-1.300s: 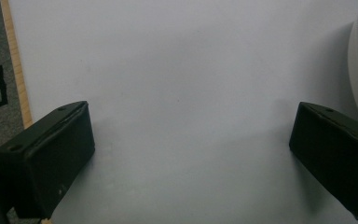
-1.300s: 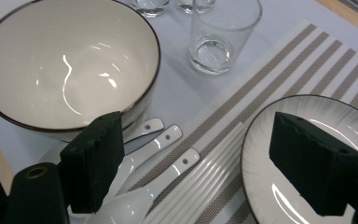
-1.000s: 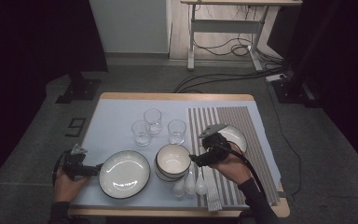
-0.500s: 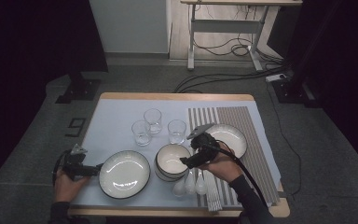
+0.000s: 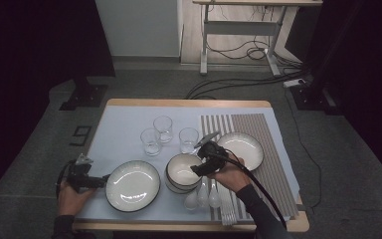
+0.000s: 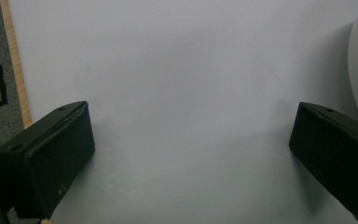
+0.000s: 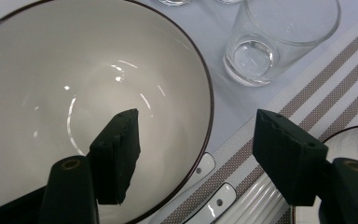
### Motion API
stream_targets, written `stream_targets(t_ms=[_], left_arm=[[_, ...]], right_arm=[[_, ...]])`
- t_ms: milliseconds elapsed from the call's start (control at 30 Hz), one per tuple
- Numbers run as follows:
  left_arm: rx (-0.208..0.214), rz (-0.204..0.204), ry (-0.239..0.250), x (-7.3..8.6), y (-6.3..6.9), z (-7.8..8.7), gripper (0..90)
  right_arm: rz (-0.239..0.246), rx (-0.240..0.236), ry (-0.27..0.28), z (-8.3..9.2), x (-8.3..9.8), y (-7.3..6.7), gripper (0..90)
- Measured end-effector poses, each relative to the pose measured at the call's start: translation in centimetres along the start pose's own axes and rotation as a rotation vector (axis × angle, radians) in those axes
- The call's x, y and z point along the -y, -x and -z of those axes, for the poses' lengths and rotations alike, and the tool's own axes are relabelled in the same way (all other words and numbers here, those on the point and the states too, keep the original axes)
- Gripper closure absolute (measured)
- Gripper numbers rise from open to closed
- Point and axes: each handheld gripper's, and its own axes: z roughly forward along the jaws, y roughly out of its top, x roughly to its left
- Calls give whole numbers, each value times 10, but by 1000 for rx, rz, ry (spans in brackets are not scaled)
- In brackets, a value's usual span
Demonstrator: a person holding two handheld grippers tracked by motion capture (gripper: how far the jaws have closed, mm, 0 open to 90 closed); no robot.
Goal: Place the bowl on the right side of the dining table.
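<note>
Here the bowl [image 7: 93, 93] is sitting just left of the striped mat [image 5: 273, 164], its near rim passing between the right gripper [image 7: 198, 154]'s closing, part-open jaws, while the left gripper [image 6: 191, 158] is gaping empty beside the plate [image 5: 132, 185].

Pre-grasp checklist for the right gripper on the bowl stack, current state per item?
1. Right gripper straddles the bowl rim, one jaw inside, one outside: ok.
2. Jaws have just been closing, but the pads do not yet press the rim: not ok for a lift.
3. Nearest glass stands clear of the outer jaw: ok.
4. Spoons beside the stack lie close under the hand; clearance: cannot tell.
5. Left gripper open over bare mat, beside the plate: ok.
6. Number of bowls in the stack: cannot tell.
</note>
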Motion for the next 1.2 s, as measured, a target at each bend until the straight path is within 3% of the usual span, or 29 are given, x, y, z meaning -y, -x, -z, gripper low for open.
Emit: stream_targets(t_ms=[133, 467, 767, 867, 1033, 1200], left_arm=[[0, 0, -1, 0, 0, 0, 0], [0, 0, 0, 0, 0, 0, 0], [0, 0, 0, 0, 0, 0, 0], [0, 0, 0, 0, 0, 0, 0], [0, 0, 0, 0, 0, 0, 0], [0, 0, -1, 0, 0, 0, 0]], right_arm=[[-2, 19, -24, -6, -1, 1, 351], [34, 27, -62, -18, -2, 2, 549], [-2, -24, -47, -20, -5, 1, 749], [-47, -42, -36, -18, -5, 5, 796], [-68, -31, -32, -16, -6, 5, 807], [-90, -56, -35, -15, -8, 8, 816]])
